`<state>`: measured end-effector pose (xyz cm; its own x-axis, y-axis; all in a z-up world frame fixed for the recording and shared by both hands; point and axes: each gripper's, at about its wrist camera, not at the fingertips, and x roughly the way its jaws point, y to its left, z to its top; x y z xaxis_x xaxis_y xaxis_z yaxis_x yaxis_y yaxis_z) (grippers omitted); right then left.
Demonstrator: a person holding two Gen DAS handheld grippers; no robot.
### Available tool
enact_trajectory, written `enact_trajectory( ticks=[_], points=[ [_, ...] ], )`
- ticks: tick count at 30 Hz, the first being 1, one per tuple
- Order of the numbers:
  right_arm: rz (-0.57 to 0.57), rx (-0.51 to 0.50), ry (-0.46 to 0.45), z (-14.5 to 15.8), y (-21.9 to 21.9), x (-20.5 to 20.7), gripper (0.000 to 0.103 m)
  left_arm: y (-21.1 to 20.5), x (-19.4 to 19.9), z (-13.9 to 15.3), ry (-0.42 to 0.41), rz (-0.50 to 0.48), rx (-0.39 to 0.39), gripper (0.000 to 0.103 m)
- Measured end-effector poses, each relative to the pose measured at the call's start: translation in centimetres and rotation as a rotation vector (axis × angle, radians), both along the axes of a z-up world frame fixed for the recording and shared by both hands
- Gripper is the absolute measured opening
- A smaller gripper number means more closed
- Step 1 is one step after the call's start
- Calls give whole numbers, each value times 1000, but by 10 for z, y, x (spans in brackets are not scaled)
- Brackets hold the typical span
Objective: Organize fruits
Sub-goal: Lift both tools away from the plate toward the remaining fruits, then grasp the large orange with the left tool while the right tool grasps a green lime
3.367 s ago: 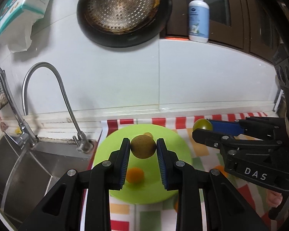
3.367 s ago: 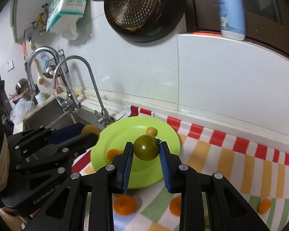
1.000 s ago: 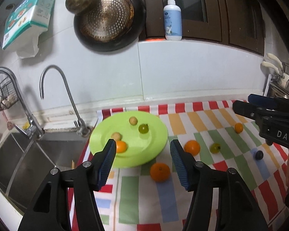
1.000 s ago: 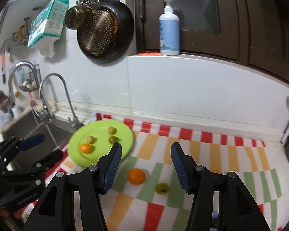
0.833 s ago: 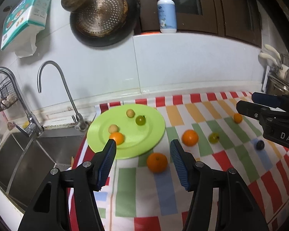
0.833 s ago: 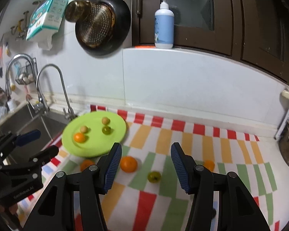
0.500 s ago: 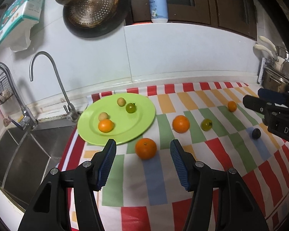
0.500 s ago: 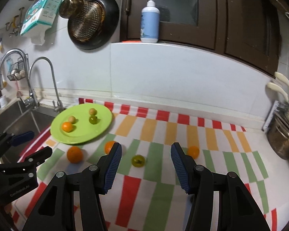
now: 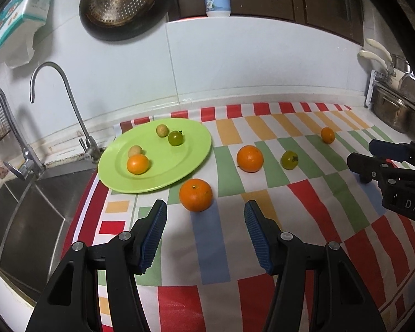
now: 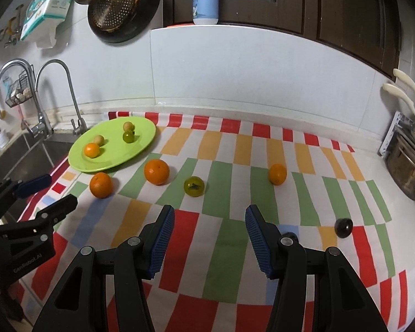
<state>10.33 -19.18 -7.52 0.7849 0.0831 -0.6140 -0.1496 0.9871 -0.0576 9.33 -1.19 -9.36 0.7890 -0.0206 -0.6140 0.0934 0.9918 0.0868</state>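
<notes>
Nearest the cameras, both grippers hung over a smooth cloth point(image 10: 224, 238) checked in red, green, orange and blue blocks. Each had black plastic arms and ribbed blue pads, and the jaws of each stood spread with nothing between them: the left gripper point(image 9: 204, 233) above a blue block, the right gripper point(image 10: 209, 239) above red and green ones. Just beyond the left gripper's tips sat a round, dimpled orange point(image 9: 195, 195), close by the rim of a glossy lime-green plate point(image 9: 196, 141). A second orange point(image 9: 249, 158) lay further along the cloth, with a dull green tomato point(image 10: 194, 186) just beside it and a smaller orange fruit point(image 10: 277, 174) well apart to the right. A dark, shiny plum-like fruit point(image 10: 343, 227) rested near the cloth's right edge. On the round, shallow plate lay a small orange point(image 9: 137, 164), two pale tan balls point(image 9: 162, 130) and a green tomato point(image 9: 175, 137). Beyond the plate, curved steel taps point(image 9: 66, 88) rose over a steel sink point(image 9: 27, 207). Farthest off, a perforated metal colander point(image 10: 116, 2) hung against white tiles.
</notes>
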Motion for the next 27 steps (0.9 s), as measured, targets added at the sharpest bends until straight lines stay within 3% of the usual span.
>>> enact_trajectory(
  ticks=[17, 27],
  points=[
    [39, -1, 44, -29, 14, 46, 54, 11, 40, -24, 53, 26, 26, 57],
    [57, 34, 79, -46, 21, 74, 54, 13, 64, -32, 107, 35, -38, 56]
  ],
)
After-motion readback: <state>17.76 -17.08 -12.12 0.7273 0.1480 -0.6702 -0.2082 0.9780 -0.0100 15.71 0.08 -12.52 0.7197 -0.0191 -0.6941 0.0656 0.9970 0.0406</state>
